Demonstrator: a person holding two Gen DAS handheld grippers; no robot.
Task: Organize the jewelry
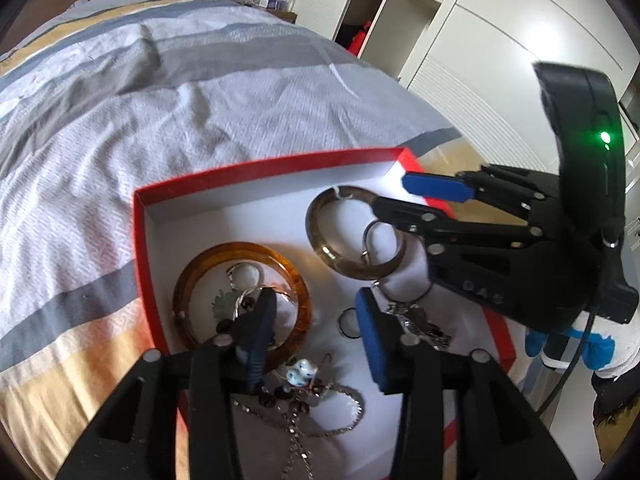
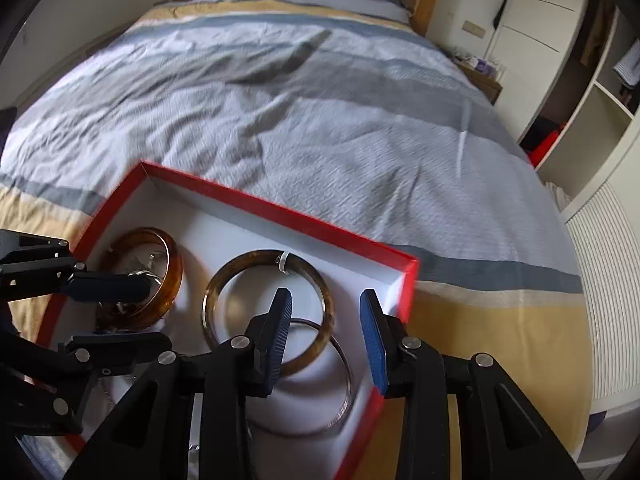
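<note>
Both grippers were held open over a red jewelry box on the bed.

L gripper (image 1: 316,336) was seen w/ jaws apart, nothing clamped, its left finger lying across the wide amber bangle (image 1: 188,280); a small silver ring (image 1: 349,323) lay between the pads, w/ a beaded chain necklace (image 1: 320,408) & a blue-white ceramic bead charm (image 1: 302,374) just below. R gripper (image 2: 326,340) was likewise spread, nothing held, poised above the thinner brown-grey bangle (image 2: 224,276) & a thin metal bangle (image 2: 344,400) partly overlapped by it. A keyring w/ metal charms (image 1: 416,320) was seen near the R gripper's lower finger. All pieces were contained in the shallow red box (image 2: 280,210) w/ white lining, which was set on a striped grey, white & yellow duvet (image 2: 320,100). A white wardrobe (image 1: 480,40) was visible beyond the bed.
</note>
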